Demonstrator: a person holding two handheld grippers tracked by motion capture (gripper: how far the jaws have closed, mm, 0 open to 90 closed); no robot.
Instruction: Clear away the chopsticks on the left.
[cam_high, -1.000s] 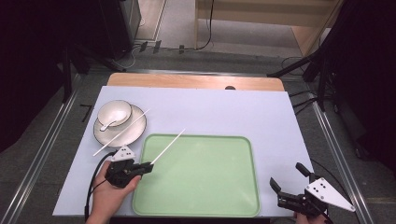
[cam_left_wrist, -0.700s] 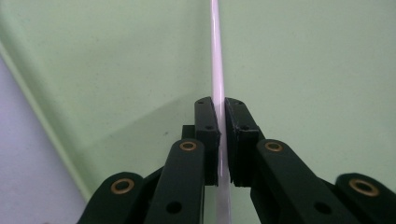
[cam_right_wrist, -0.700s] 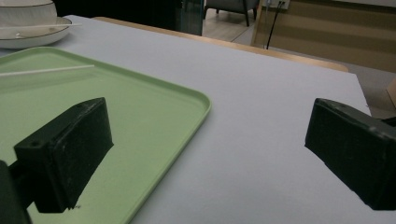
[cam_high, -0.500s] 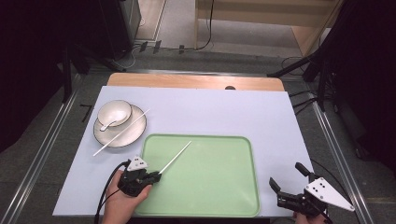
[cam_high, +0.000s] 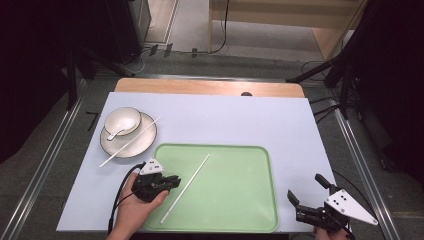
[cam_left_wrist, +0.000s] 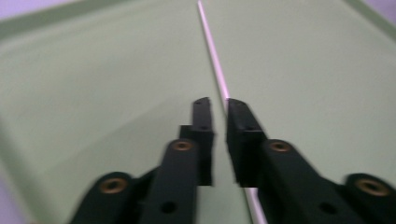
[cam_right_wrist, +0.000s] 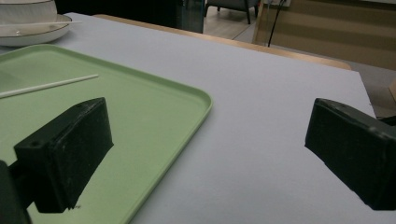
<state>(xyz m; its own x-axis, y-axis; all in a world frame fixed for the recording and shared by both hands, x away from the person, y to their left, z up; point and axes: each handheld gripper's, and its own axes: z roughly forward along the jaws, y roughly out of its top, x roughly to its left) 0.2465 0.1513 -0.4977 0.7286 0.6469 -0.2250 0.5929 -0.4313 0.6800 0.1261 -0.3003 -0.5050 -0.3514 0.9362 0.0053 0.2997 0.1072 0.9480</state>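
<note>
Chopstick (cam_high: 186, 186), white and slanted, lies across the green tray (cam_high: 235, 200) with its lower part clenched between the nearly closed jaws of the left claw (cam_high: 172, 182), while the right claw (cam_high: 306, 195) rests released on the bench (cam_high: 225, 117) just beyond the tray's right rim.

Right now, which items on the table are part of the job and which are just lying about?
In the job:
- left hand-held gripper, shut on the white chopstick
- green tray under it
- second chopstick, across the saucer

Lying about:
- bowl with spoon
- right hand-held gripper, open, idle
</note>
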